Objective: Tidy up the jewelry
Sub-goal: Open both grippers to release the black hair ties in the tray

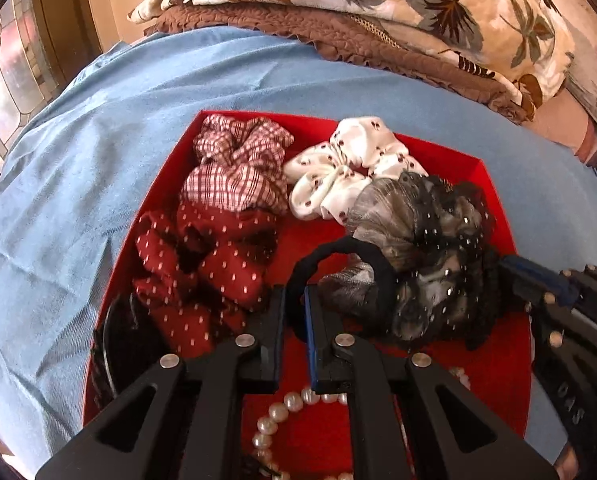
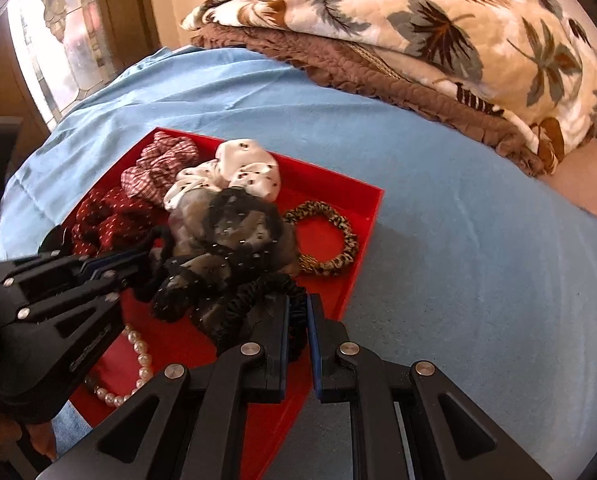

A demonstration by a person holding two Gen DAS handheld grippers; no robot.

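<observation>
The left gripper (image 1: 294, 300) is holding its jaws nearly together, clamped on a plain black hair tie (image 1: 338, 256) whose loop is arching up and to the right beyond the fingertips. The right gripper (image 2: 297, 312) is likewise keeping its jaws nearly together, clamped on a black ruffled scrunchie (image 2: 258, 300) at the near right of the tray. Both grippers are pointing steeply down into a red tray (image 2: 362, 216) that is resting on a blue bedsheet (image 2: 458, 280).

Nearest the cameras, a pearl bracelet (image 1: 282, 408) is lying on the tray floor below the left gripper. Just beyond the fingertips, a grey and black dotted scrunchie (image 1: 430, 264) is lying mid-tray, touching the black hair tie, and a dark red dotted scrunchie (image 1: 202, 272) is lying to its left. A leopard-print scrunchie (image 2: 330, 240) is lying flat at the tray's right wall.

Farther back, a red checked scrunchie (image 1: 238, 168) and a white spotted scrunchie (image 1: 350, 168) are lying side by side along the far wall.

Beyond the tray, a leaf-print blanket (image 1: 418, 8) is lying folded over a brown quilt (image 1: 338, 40) on the bed.
</observation>
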